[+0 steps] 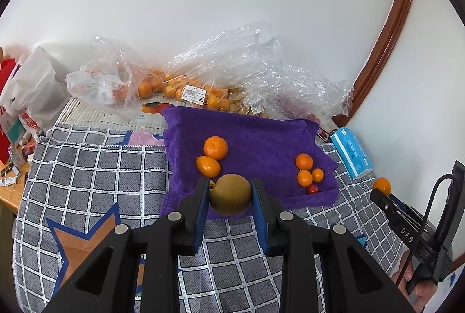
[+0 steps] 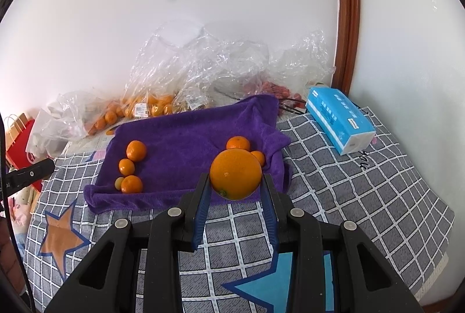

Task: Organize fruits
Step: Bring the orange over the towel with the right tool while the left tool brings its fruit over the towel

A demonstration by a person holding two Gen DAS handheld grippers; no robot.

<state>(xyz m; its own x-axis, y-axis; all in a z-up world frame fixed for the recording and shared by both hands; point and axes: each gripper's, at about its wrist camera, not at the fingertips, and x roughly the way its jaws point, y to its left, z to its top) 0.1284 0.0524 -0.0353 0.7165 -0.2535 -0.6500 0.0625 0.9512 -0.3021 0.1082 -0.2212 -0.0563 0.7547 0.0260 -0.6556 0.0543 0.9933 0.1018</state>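
Observation:
My left gripper (image 1: 229,182) is shut on a round brown-green fruit (image 1: 230,198), held above the near edge of a purple towel (image 1: 261,138). On the towel lie two oranges (image 1: 215,148) at the left and a cluster of small oranges (image 1: 305,178) with a tiny red fruit (image 1: 312,189) at the right. My right gripper (image 2: 236,176) is shut on a large orange (image 2: 236,167) over the towel's (image 2: 186,138) near right part. In that view, small oranges (image 2: 131,184) and a small greenish fruit (image 2: 119,183) lie at the left, and more oranges (image 2: 238,143) sit behind the held one.
Clear plastic bags of oranges (image 1: 186,89) and other fruit line the wall behind the towel. A blue tissue pack (image 2: 340,121) lies at the right on the checked grey cloth (image 2: 363,196). A white bag (image 1: 35,86) and red items sit at the far left. A person's hand (image 1: 418,284) holds the right gripper (image 1: 380,193).

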